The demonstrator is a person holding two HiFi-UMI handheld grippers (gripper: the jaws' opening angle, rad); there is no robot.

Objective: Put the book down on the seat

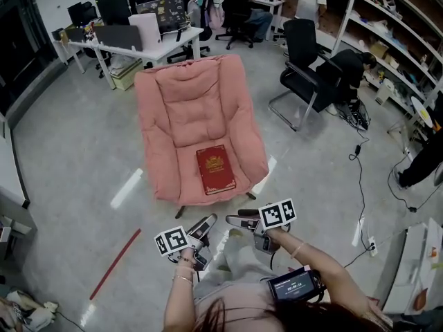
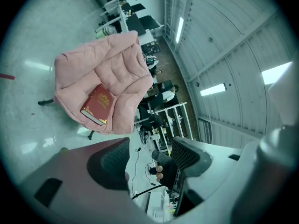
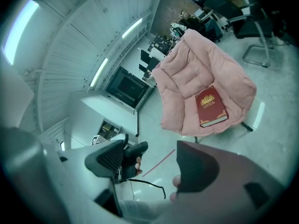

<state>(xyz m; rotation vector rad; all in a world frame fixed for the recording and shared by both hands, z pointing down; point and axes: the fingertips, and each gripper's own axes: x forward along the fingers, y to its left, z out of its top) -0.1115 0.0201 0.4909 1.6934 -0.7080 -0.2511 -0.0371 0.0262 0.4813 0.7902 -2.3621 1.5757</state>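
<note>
A dark red book (image 1: 214,169) with gold print lies flat on the seat of a pink padded armchair (image 1: 194,109). It also shows in the left gripper view as the book (image 2: 98,104) on the armchair (image 2: 112,73), and in the right gripper view as the book (image 3: 211,106) on the armchair (image 3: 201,73). My left gripper (image 1: 205,223) and right gripper (image 1: 235,220) hang close to my body, in front of the chair and well clear of the book. Both are open with nothing between their jaws: left gripper (image 2: 149,160), right gripper (image 3: 152,164).
A black office chair (image 1: 308,75) stands right of the armchair. A white desk (image 1: 149,43) with monitors is behind it, shelving (image 1: 398,33) at far right. Cables (image 1: 360,178) trail on the floor at right; a red strip (image 1: 114,263) lies at left. People are at the back.
</note>
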